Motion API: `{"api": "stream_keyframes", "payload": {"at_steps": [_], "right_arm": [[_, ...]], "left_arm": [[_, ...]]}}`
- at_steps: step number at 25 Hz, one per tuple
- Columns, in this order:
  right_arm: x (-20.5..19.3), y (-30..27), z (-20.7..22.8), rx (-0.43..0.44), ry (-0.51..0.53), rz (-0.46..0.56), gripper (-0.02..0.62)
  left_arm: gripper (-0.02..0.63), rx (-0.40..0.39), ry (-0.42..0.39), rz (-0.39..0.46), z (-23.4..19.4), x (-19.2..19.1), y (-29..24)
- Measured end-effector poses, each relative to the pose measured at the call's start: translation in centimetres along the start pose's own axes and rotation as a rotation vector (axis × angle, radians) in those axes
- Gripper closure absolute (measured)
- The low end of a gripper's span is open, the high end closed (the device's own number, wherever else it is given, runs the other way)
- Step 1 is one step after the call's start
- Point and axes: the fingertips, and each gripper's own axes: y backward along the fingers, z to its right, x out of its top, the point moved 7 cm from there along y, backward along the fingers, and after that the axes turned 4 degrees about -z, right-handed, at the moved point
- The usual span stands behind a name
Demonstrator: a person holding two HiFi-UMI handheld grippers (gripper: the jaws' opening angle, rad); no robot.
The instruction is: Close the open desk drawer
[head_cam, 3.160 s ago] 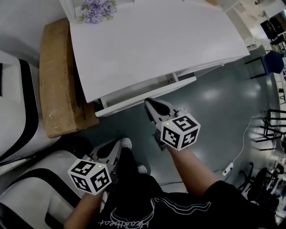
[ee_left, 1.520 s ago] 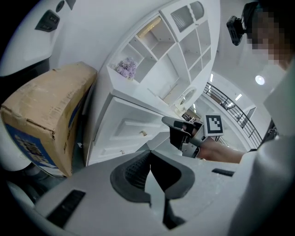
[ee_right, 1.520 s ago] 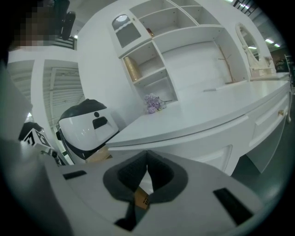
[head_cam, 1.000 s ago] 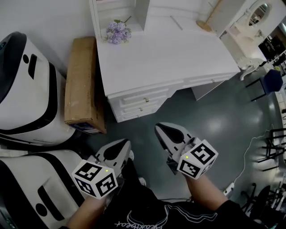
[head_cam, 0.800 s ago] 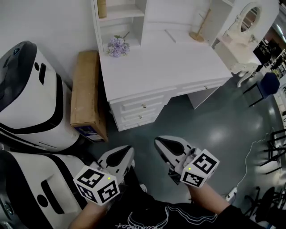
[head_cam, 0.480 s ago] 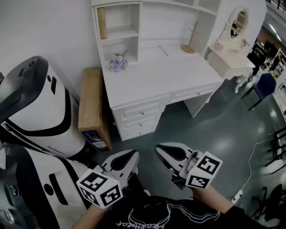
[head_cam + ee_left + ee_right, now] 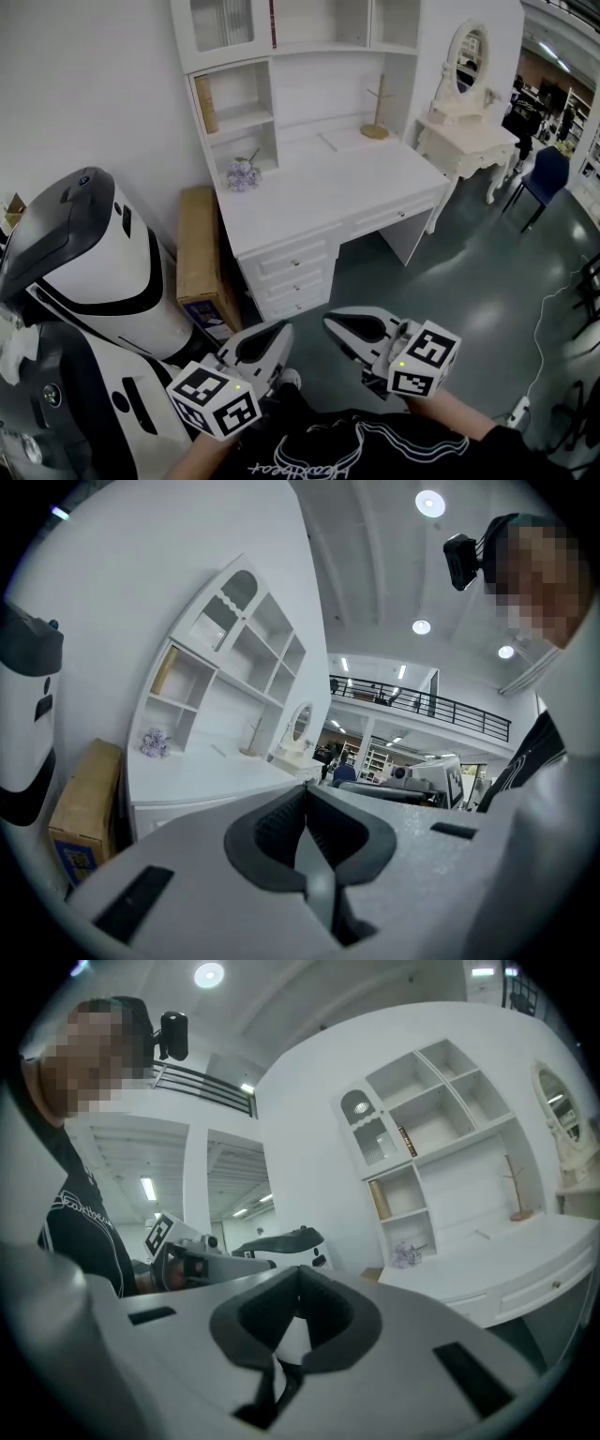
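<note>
Desk [image 7: 328, 187] is viewed from a standing position, well apart from both grippers. The stacked drawers [image 7: 289, 267] near the cardboard box [image 7: 202, 258] and the long drawer [image 7: 394, 217] under the top all appear flush. No open drawer is made out (a fine gap would be too small to tell here).

Left gripper [image 7: 270, 333] and right gripper [image 7: 333, 323] are held low, close to the body. In both gripper views the fingers are pressed together with nothing between them.

Judgement: closing is taken as done, and the step in hand is a check. It is best made by sighting along the fronts for an uneven line. If one is found proud, it should be pushed straight in with the tips set flat beside the knob, not at a corner.
</note>
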Motion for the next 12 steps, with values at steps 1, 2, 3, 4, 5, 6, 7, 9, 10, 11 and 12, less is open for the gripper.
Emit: {"api": "stream_keyframes", "payload": {"at_steps": [1, 2, 3, 4, 5, 6, 7, 9, 10, 11, 12], "right_arm": [[0.0, 0.3, 0.0, -0.009, 0.004, 0.006, 0.589], [0.0, 0.5, 0.1, -0.016, 0.004, 0.012, 0.589], [0.0, 0.7, 0.1, -0.021, 0.001, 0.016, 0.589], [0.0, 1.0, 0.2, -0.025, 0.0, 0.018, 0.589], [0.0, 1.2, 0.2, -0.027, 0.001, 0.02, 0.589], [0.1, 1.4, 0.2, -0.026, 0.002, 0.022, 0.589], [0.3, 1.5, 0.2, -0.024, 0.004, 0.025, 0.589], [0.6, 1.7, 0.1, -0.021, 0.011, 0.032, 0.589], [0.8, 1.8, 0.0, -0.02, 0.013, 0.034, 0.589], [0.9, 1.8, 0.0, -0.019, 0.014, 0.036, 0.589], [1.0, 1.9, 0.0, -0.017, 0.014, 0.037, 0.589]], "left_arm": [[0.601, -0.002, -0.007, 0.005, 0.1, 0.2, 0.0], [0.601, -0.004, -0.014, 0.009, 0.2, 0.2, -0.2], [0.601, -0.007, -0.018, 0.01, 0.3, 0.2, -0.4], [0.601, -0.008, -0.02, 0.01, 0.5, 0.1, -0.5], [0.601, -0.01, -0.021, 0.009, 0.7, 0.0, -0.7], [0.601, -0.011, -0.023, 0.008, 0.9, -0.1, -0.8], [0.601, -0.014, -0.025, 0.008, 1.1, -0.1, -0.8], [0.601, -0.018, -0.024, 0.008, 1.3, -0.1, -0.8], [0.601, -0.018, -0.023, 0.008, 1.4, 0.0, -0.8], [0.601, -0.018, -0.024, 0.008, 1.5, 0.0, -0.8], [0.601, -0.017, -0.026, 0.007, 1.5, 0.1, -0.9]]}}
